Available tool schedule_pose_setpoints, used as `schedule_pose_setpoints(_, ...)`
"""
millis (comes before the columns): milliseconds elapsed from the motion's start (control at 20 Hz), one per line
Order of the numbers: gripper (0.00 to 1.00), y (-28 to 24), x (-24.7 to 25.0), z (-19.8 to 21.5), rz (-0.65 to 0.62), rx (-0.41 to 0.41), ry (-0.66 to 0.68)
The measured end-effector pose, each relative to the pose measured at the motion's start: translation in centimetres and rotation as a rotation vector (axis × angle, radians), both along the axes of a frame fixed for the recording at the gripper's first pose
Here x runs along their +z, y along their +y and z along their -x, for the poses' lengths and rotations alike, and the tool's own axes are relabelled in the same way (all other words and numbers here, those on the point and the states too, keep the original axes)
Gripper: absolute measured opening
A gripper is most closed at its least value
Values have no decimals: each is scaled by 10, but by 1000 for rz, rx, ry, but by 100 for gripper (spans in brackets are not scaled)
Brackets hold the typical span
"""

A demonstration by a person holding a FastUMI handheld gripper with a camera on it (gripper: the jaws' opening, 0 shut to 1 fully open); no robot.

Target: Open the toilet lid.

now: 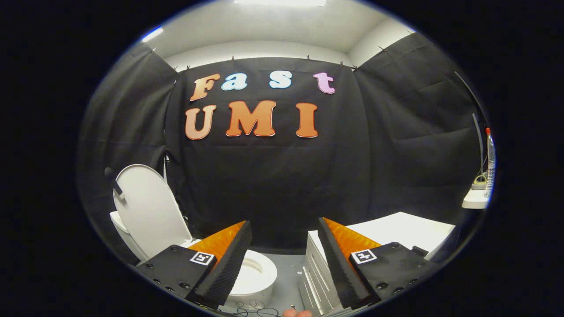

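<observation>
White toilet lid (pixel 147 207) already stands upright against the booth's back wall, above the toilet bowl (pixel 255 275) beyond the left finger, so the gripper (pixel 284 246), fingers apart and holding nothing, seemingly need only retreat

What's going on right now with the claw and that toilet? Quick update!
Gripper open, fingers apart, holding nothing. Toilet lid already up, standing upright behind the bowl, off beyond the left finger. White cabinet beyond the right finger; nothing between fingers and toilet.
</observation>
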State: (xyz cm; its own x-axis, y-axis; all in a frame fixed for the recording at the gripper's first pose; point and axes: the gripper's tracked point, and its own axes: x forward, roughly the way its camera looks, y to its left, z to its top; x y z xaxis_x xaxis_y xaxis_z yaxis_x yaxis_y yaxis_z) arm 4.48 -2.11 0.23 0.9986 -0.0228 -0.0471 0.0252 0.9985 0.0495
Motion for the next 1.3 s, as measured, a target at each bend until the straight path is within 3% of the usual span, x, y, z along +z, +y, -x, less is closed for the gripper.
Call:
schedule_pose_setpoints(300, 97, -27, -23, 10, 24, -93, -24)
schedule_pose_setpoints(550, 97, -31, -44, 18, 20, -118, 8)
schedule_pose_setpoints(1300, 97, -26, -65, 18, 68, -109, 34)
